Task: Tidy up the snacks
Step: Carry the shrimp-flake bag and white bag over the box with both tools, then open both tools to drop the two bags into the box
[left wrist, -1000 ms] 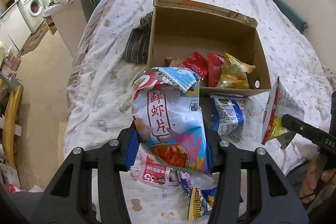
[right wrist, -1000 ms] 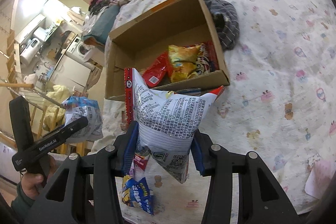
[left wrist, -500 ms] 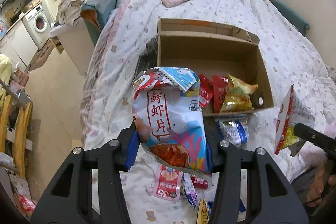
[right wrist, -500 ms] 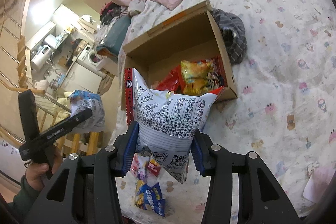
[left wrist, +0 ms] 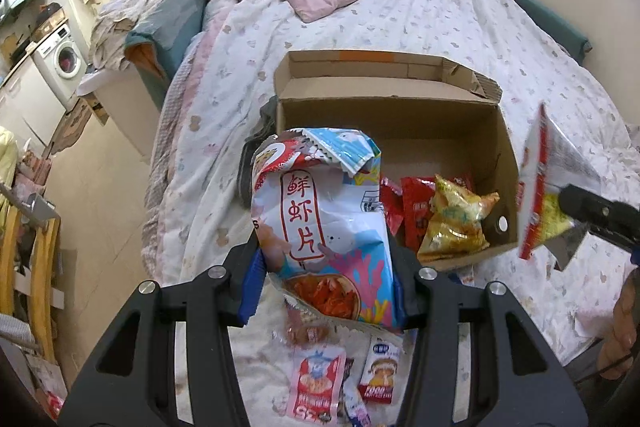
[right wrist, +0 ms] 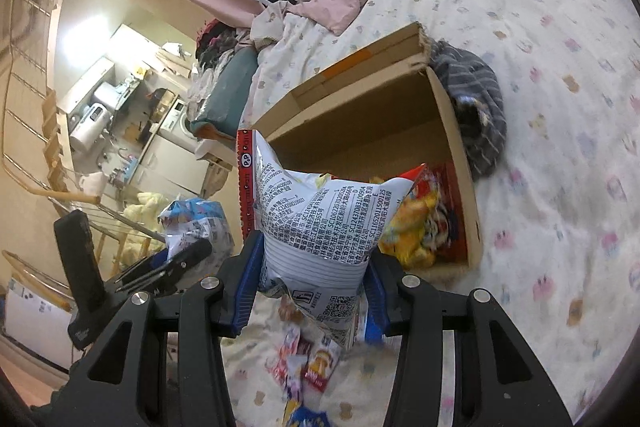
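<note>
2 bags up, box ahead

Your left gripper (left wrist: 326, 263) is clamped on the prawn cracker bag (left wrist: 320, 219) and your right gripper (right wrist: 312, 279) on the white popcorn bag (right wrist: 320, 223), each pinched low so the bag stands clear of the loose packets (left wrist: 320, 383) on the bed (left wrist: 440, 15). The cardboard box (left wrist: 400, 115) sits just beyond, open-topped, snacks piled at its near end.

Brown box (left wrist: 400, 115), grey striped cloth (right wrist: 476, 99)
</note>
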A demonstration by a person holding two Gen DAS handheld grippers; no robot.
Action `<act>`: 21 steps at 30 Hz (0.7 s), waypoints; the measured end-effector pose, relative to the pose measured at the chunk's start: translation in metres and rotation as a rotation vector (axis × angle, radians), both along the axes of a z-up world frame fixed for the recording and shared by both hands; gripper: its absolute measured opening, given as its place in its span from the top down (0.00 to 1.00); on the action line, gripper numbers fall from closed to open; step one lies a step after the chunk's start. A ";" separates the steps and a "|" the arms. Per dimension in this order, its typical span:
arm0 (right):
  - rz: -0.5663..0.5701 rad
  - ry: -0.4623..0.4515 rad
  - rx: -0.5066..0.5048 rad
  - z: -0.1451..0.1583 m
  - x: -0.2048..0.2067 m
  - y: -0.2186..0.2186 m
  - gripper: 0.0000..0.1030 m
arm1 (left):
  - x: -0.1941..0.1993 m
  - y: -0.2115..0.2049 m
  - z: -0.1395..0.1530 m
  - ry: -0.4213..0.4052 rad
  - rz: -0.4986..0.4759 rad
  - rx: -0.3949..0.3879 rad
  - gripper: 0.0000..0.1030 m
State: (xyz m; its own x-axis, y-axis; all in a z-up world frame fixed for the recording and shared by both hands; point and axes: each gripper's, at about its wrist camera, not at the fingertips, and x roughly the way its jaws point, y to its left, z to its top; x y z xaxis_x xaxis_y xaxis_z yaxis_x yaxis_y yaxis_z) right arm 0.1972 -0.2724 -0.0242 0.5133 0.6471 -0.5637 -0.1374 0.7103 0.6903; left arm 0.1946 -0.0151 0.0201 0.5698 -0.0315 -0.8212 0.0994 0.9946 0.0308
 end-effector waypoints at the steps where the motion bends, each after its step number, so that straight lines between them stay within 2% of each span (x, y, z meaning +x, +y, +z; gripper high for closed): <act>1: 0.006 0.000 -0.005 0.000 0.008 0.002 0.53 | 0.005 0.000 -0.002 0.005 -0.002 -0.007 0.55; 9: -0.019 0.030 -0.065 -0.015 0.063 0.004 0.53 | 0.042 0.001 -0.026 0.054 -0.005 -0.019 0.55; 11: -0.015 0.019 -0.093 -0.018 0.071 0.004 0.53 | 0.046 0.001 -0.030 0.056 -0.008 -0.037 0.55; 13: -0.023 0.018 -0.123 -0.022 0.080 0.001 0.53 | 0.049 -0.004 -0.036 0.052 -0.025 -0.016 0.55; 17: -0.033 0.033 -0.165 -0.032 0.094 -0.001 0.53 | 0.053 -0.014 -0.047 0.097 -0.060 -0.045 0.55; 21: -0.001 0.046 -0.198 -0.042 0.102 0.010 0.53 | 0.053 -0.033 -0.058 0.105 -0.111 0.011 0.55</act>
